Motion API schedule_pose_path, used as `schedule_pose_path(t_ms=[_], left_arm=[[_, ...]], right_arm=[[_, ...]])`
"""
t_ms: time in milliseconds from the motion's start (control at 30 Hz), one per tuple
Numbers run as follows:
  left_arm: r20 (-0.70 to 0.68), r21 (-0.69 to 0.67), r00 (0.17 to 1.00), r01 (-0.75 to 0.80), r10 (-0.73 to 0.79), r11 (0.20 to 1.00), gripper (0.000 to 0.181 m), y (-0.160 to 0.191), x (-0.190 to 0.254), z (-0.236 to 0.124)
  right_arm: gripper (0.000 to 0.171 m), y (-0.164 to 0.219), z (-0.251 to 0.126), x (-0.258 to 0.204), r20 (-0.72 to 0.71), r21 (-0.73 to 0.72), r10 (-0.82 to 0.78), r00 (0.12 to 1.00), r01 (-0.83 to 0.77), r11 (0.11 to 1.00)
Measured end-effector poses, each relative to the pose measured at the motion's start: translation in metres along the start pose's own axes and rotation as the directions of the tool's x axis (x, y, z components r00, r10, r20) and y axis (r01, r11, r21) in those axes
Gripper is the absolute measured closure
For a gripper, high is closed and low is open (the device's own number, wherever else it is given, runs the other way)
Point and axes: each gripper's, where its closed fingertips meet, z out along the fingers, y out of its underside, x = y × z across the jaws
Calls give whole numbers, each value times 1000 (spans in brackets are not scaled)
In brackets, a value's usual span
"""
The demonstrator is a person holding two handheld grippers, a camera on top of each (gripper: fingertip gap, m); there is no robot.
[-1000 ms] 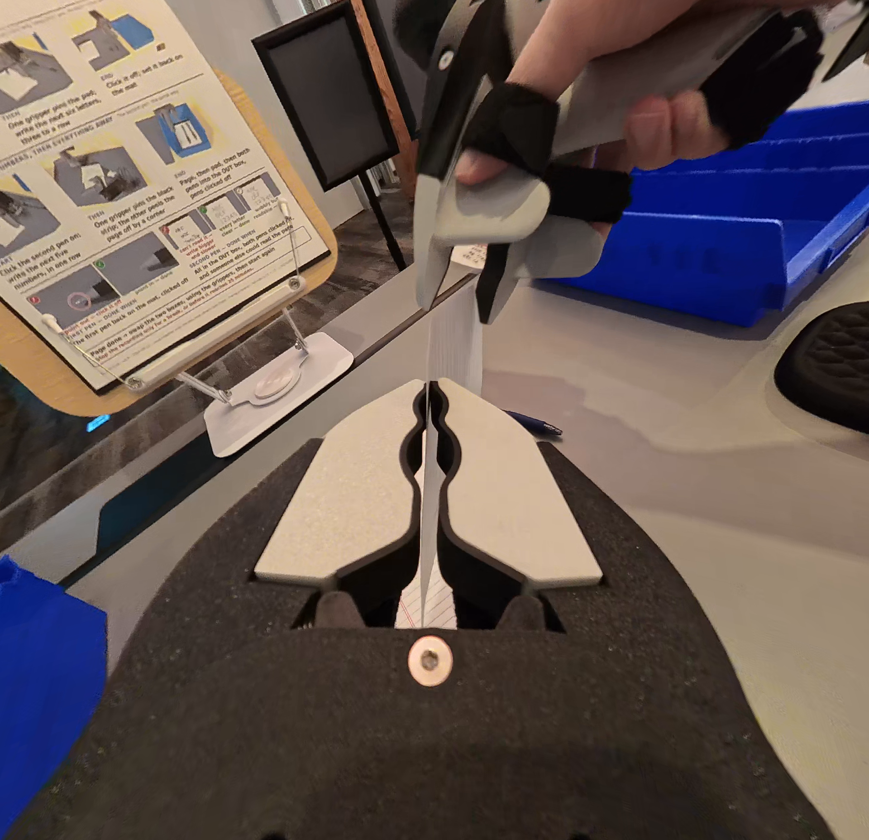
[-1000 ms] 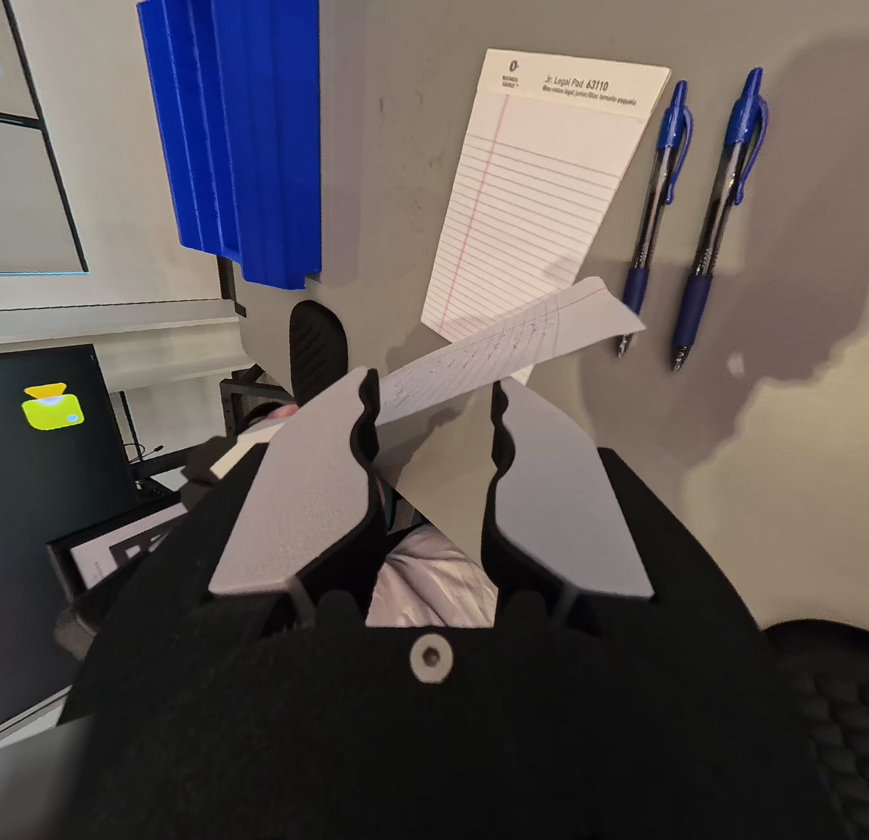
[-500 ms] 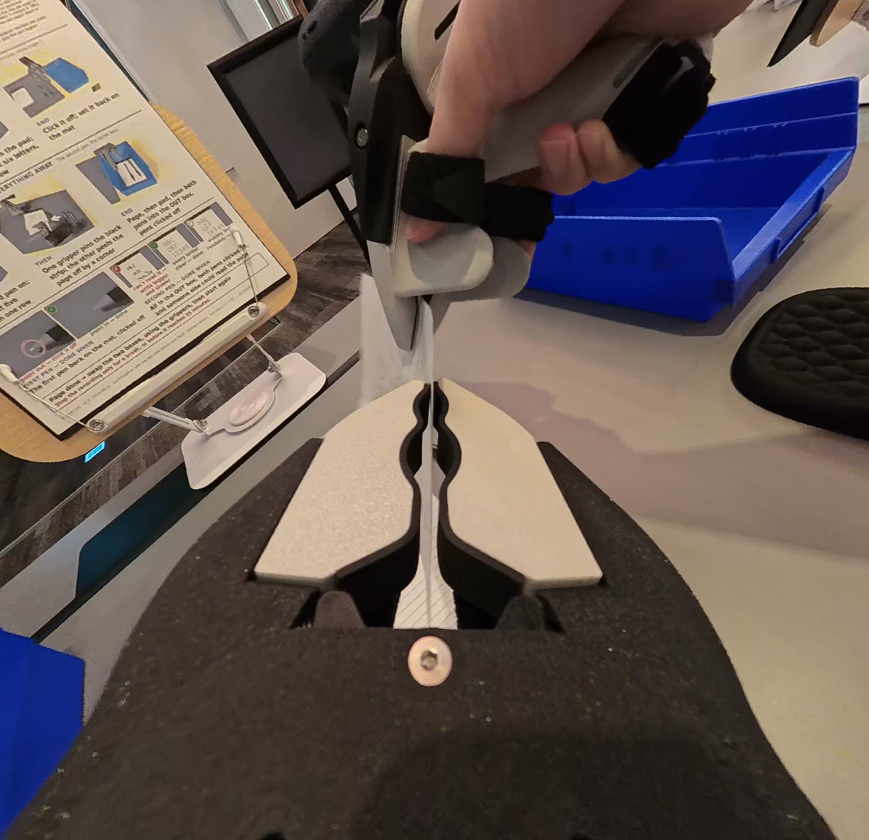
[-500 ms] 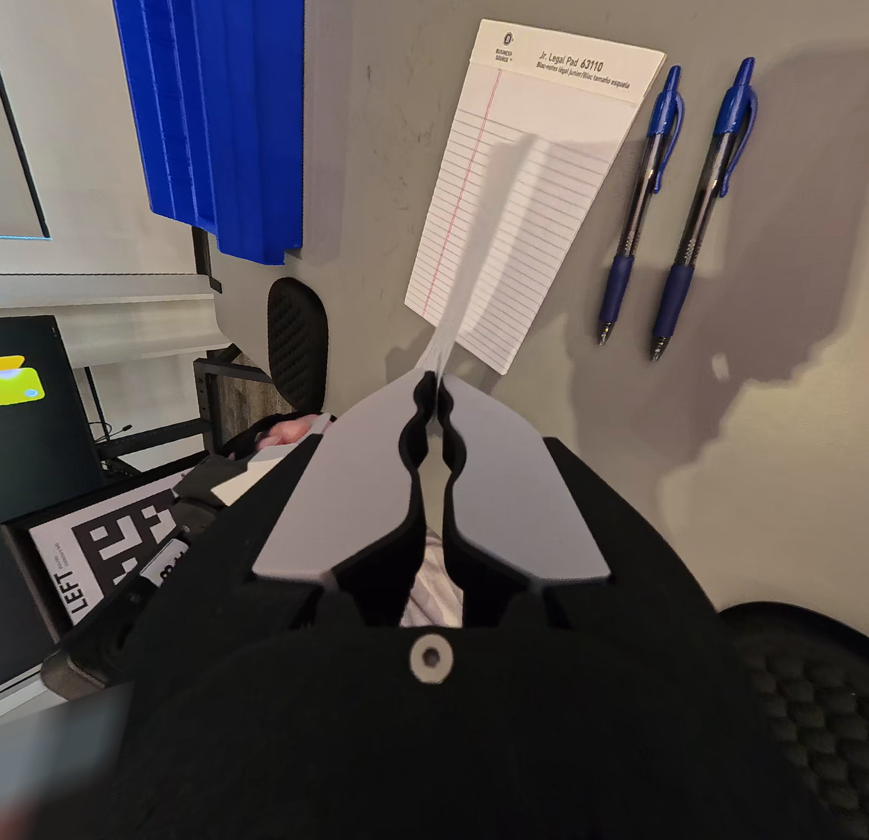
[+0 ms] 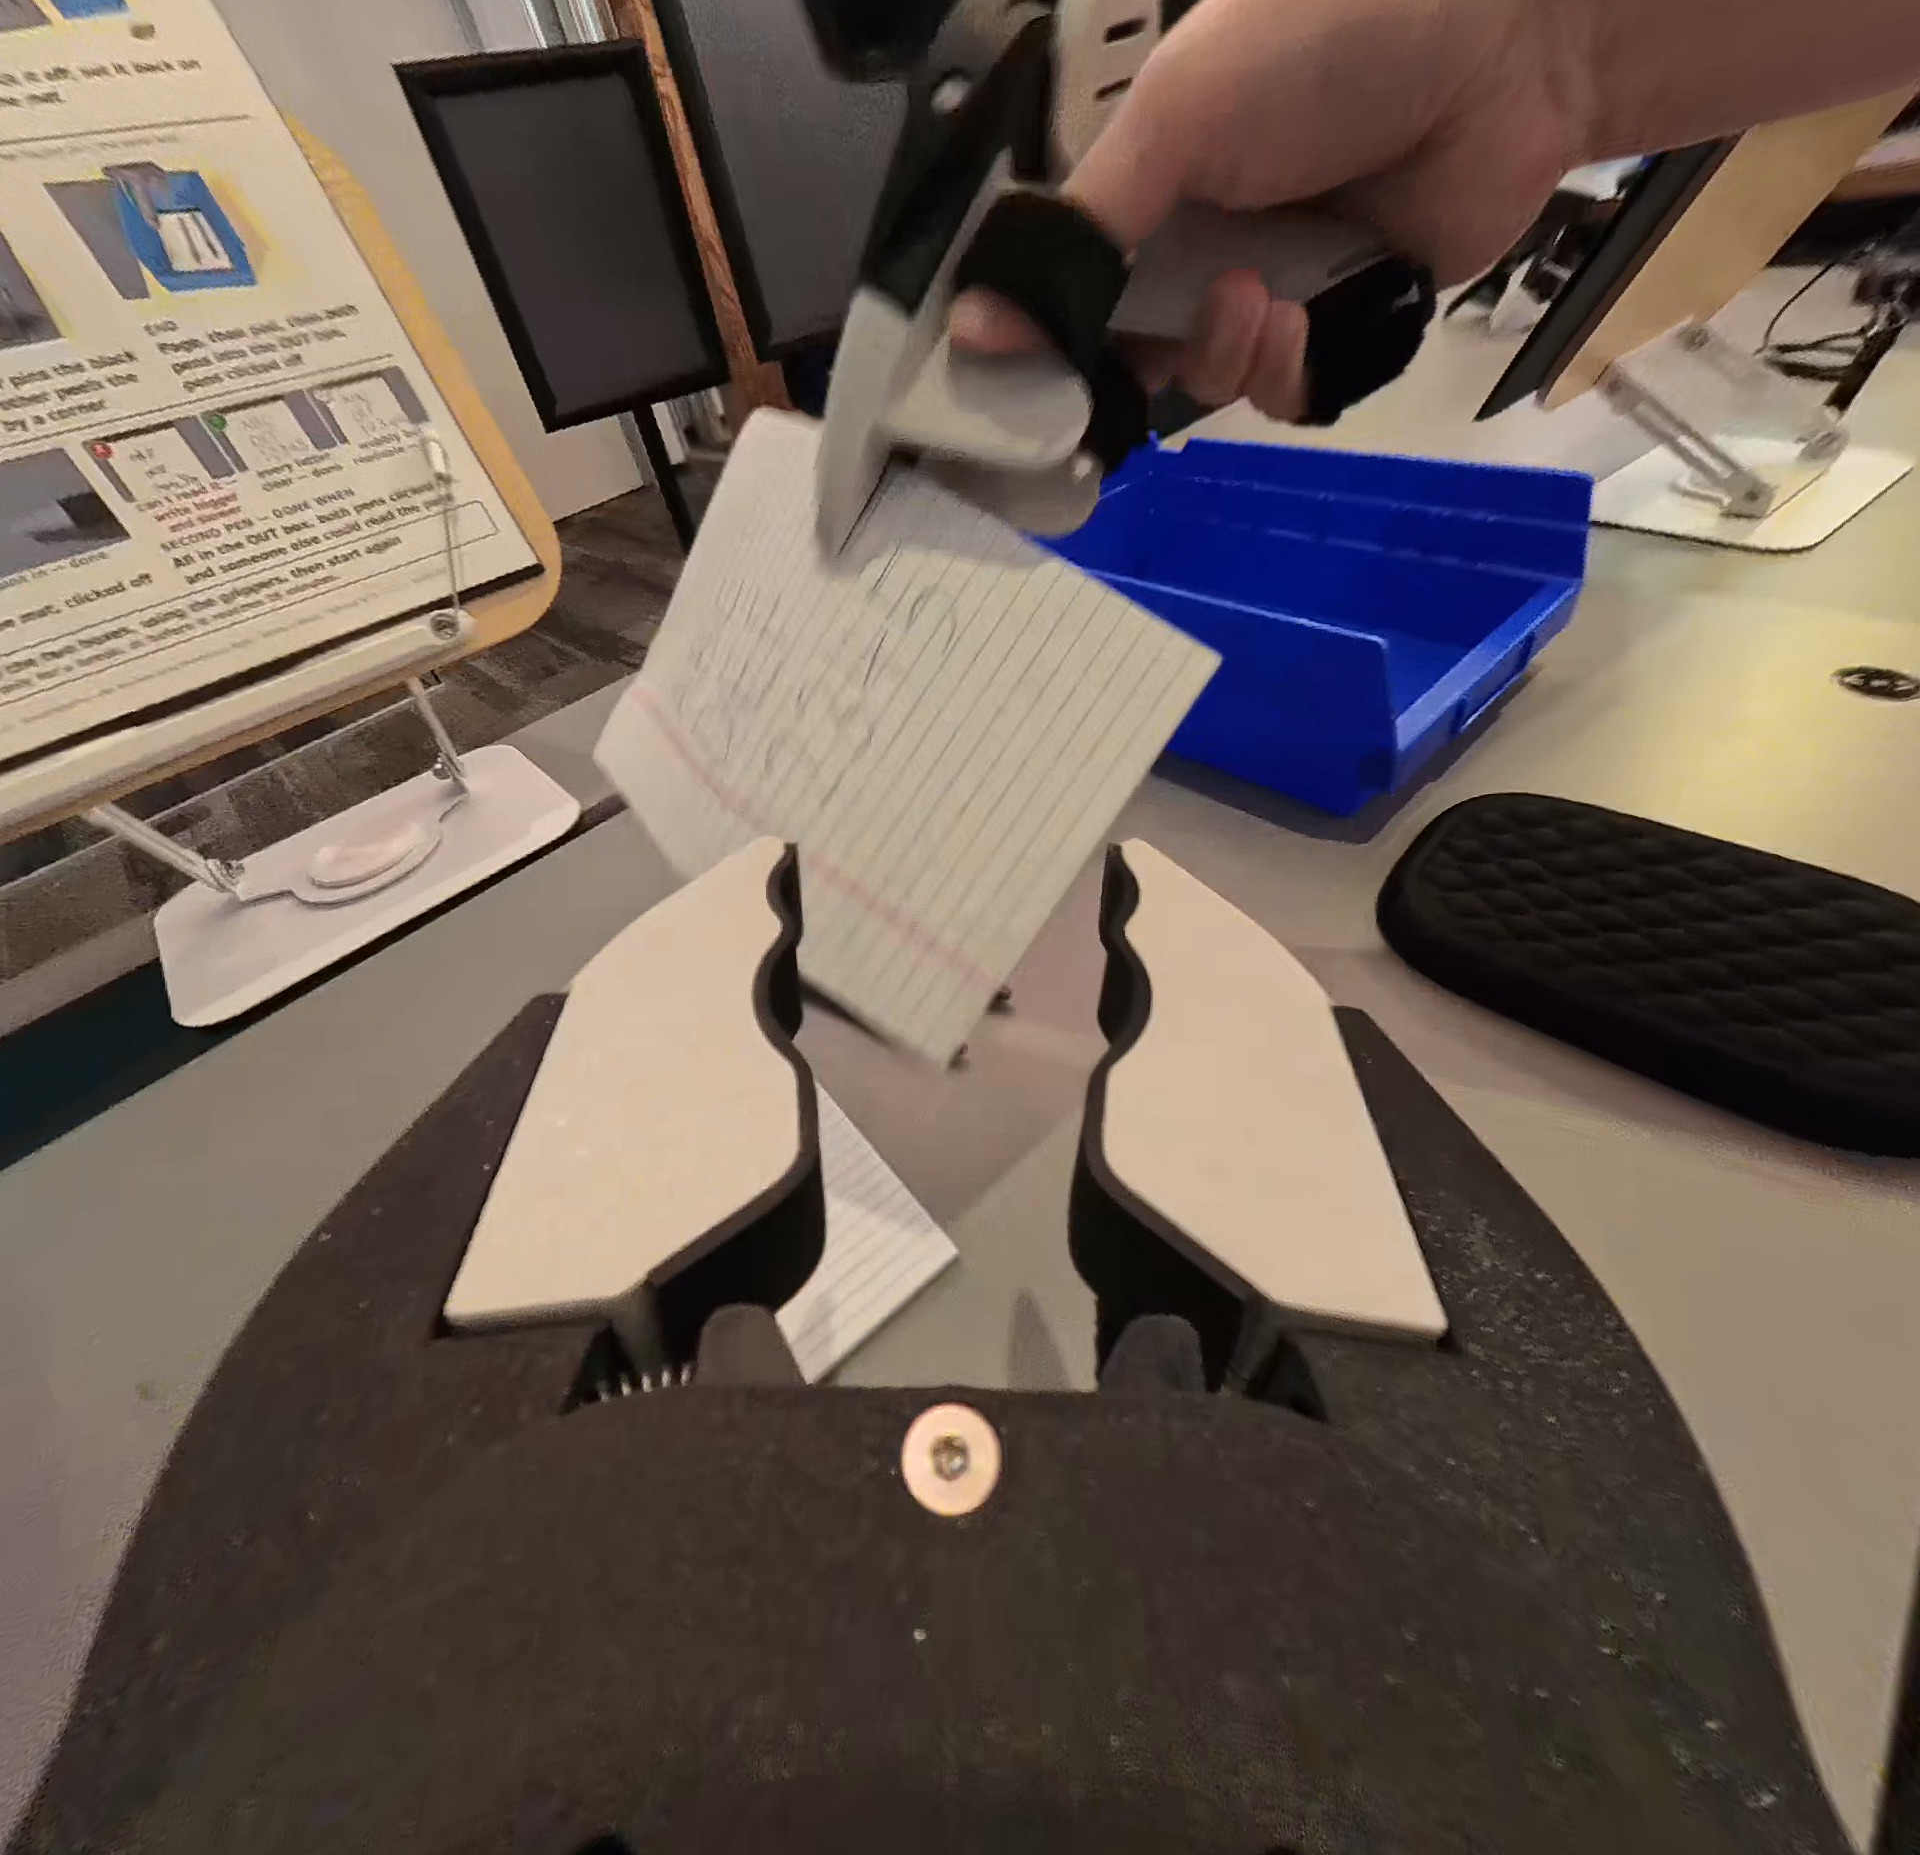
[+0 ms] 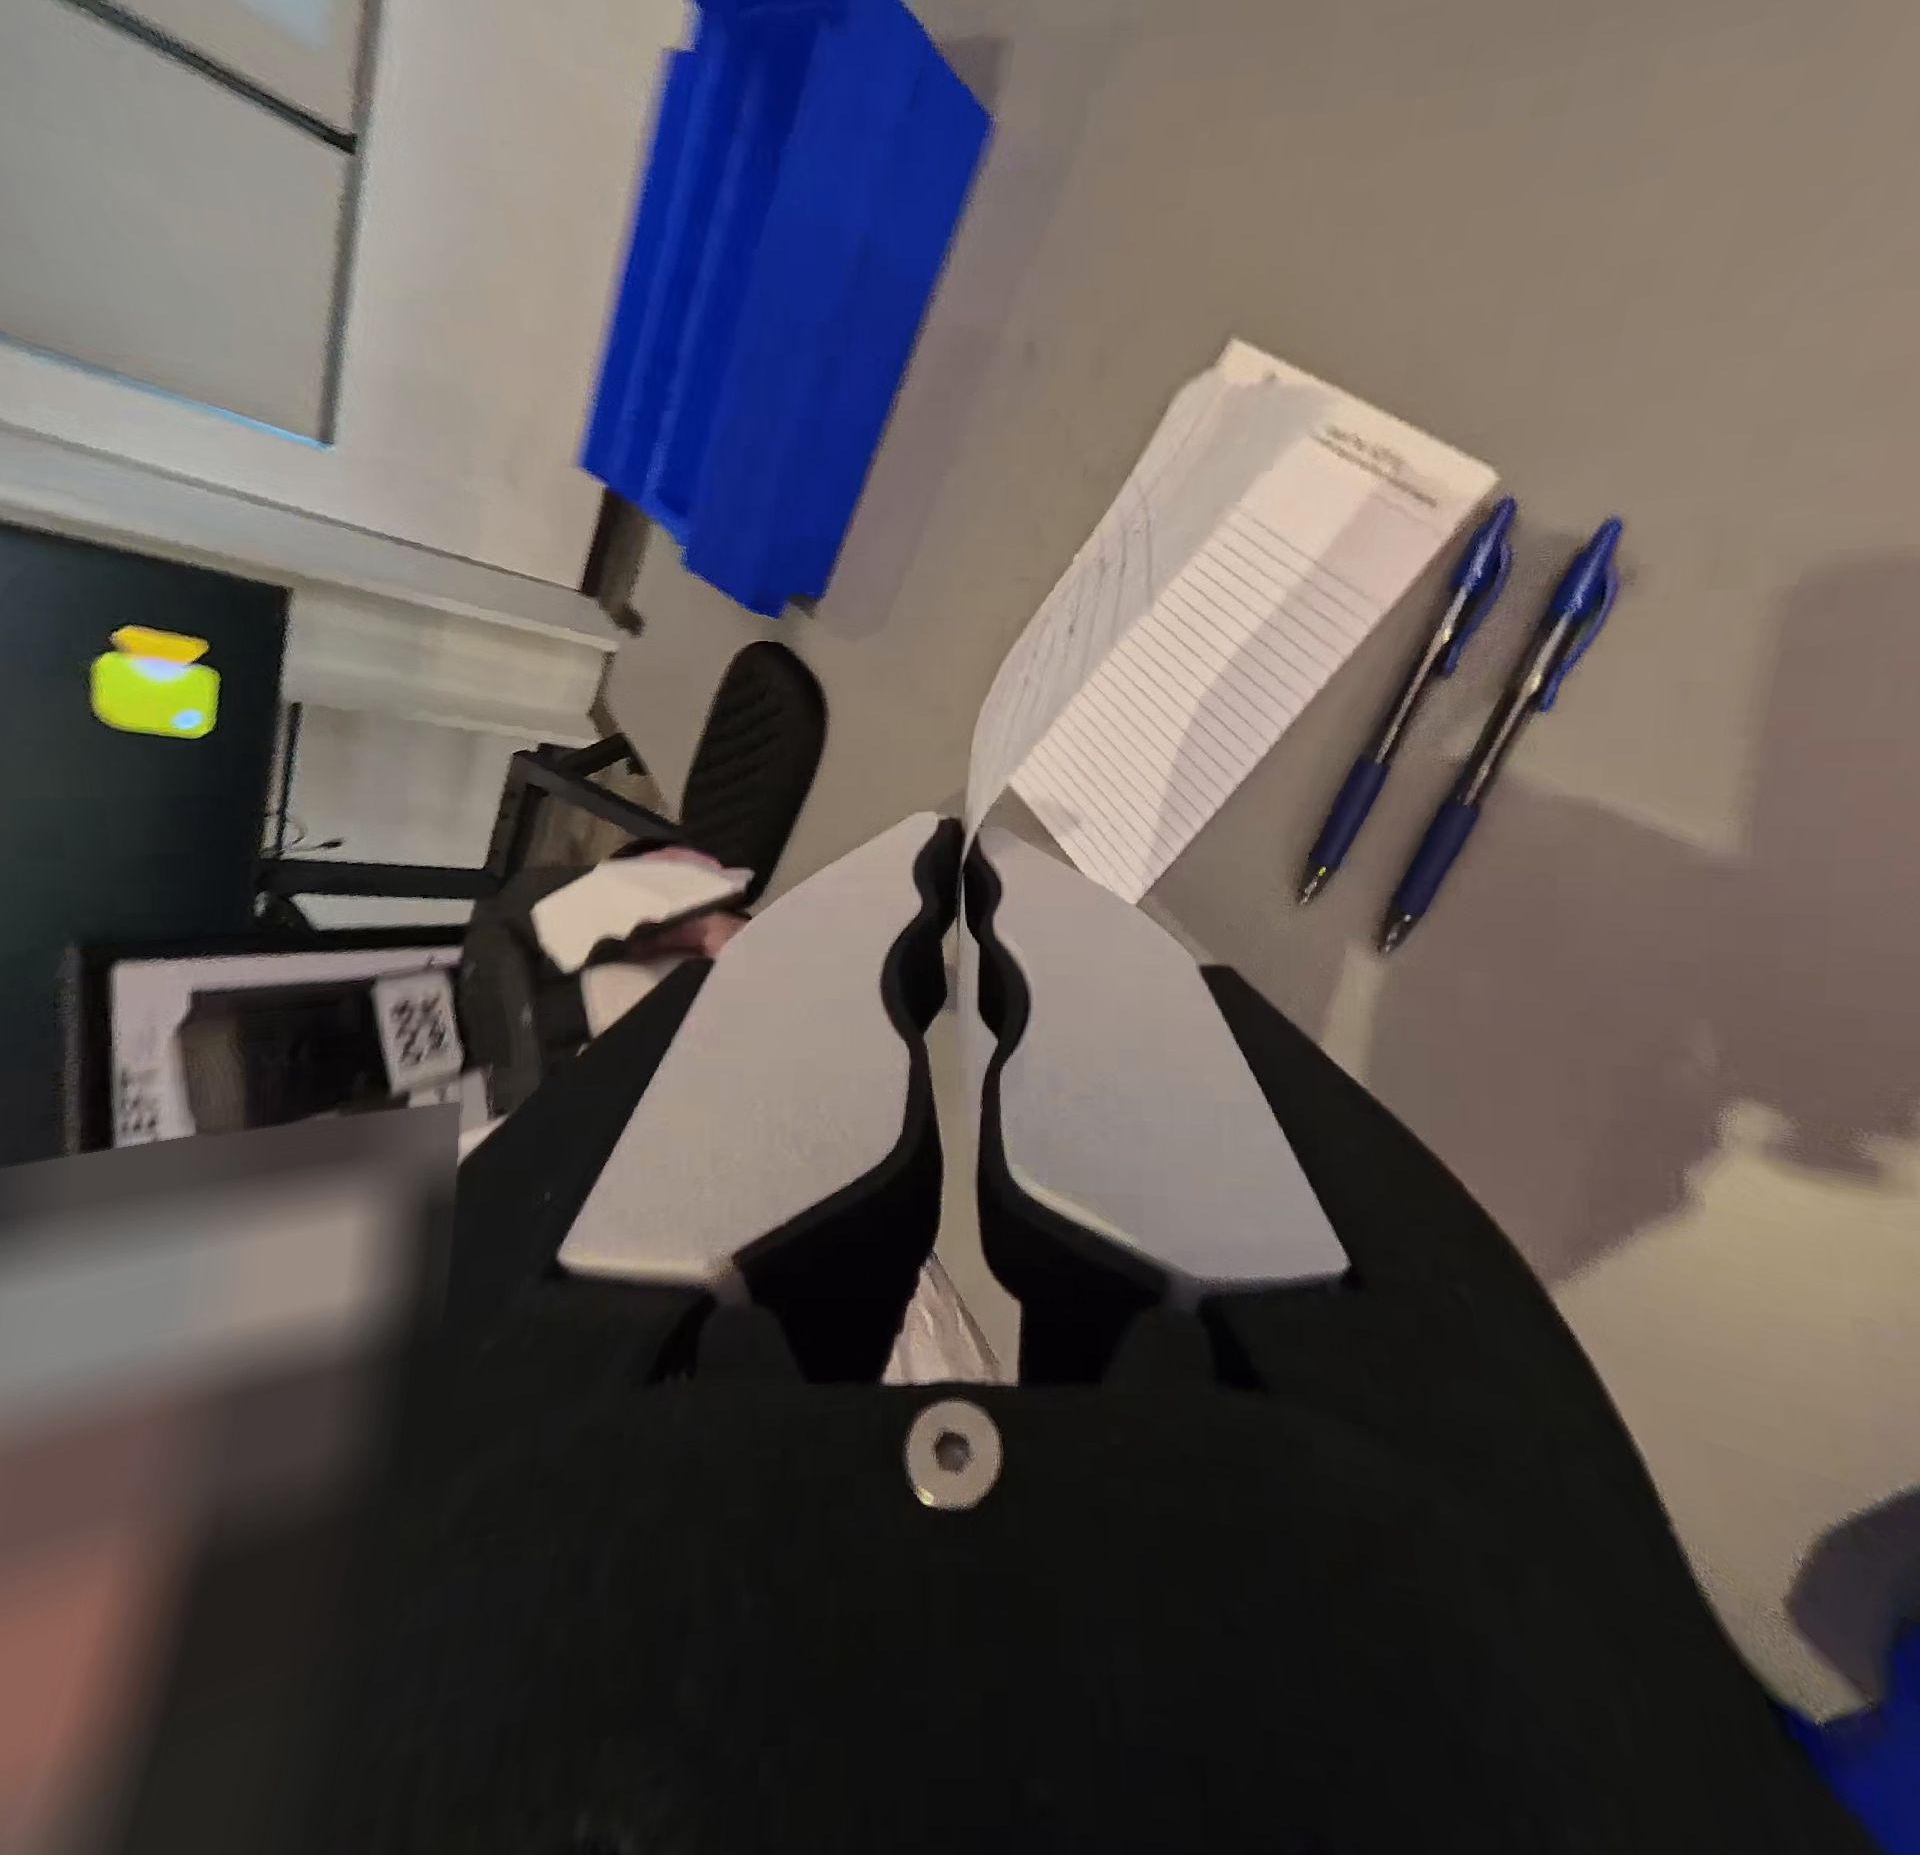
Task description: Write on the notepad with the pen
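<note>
A torn-off lined sheet (image 5: 904,745) with pen marks hangs in the air, pinched at its top edge by my right gripper (image 5: 842,527), which a hand holds above and ahead. My left gripper (image 5: 951,860) is open and empty, and the sheet's lower corner dangles between its fingers. In the right wrist view my right gripper (image 6: 961,834) is shut on the sheet (image 6: 1091,610), which curls away from its tips. The white notepad (image 6: 1247,662) lies flat on the table, and one corner shows under my left gripper (image 5: 862,1244). Two blue pens (image 6: 1403,704) (image 6: 1496,735) lie side by side beside the pad.
A blue bin (image 5: 1351,642) stands behind the sheet on the grey table (image 5: 1558,1286), with a black mat (image 5: 1662,964) at the right. An instruction board on a stand (image 5: 260,403) is at the left. The right wrist view shows a blue bin (image 6: 779,278) and a black mat (image 6: 753,745). Left tips to right tips: about 11 centimeters.
My left gripper has opened and let go of the sheet. My right gripper, shut on it since half a second ago, has lifted and turned it broadside to the left camera.
</note>
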Motion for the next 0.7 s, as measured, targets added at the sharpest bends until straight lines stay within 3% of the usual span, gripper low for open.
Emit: schedule_pose_path(t_ms=[67,167,400,533,700], left_arm=[[6,5,1000,13,-13,1000,128,3,-8,-19],[18,3,998,54,-54,999,129,13,-22,-44],[111,21,986,124,-126,992,131,24,-61,-90],[177,59,975,125,-134,990,133,15,-77,-110],[230,58,968,91,-102,994,134,6,-85,-122]], right_arm=[[171,-3,-34,-7,95,21,-105,990,104,994],[171,-2,-94,6,73,79,-246,966,241,967],[170,6,-210,97,-186,149,-220,958,249,957],[171,28,-227,153,-275,74,-153,949,179,981],[171,44,-215,205,-287,3,-51,956,55,999]])
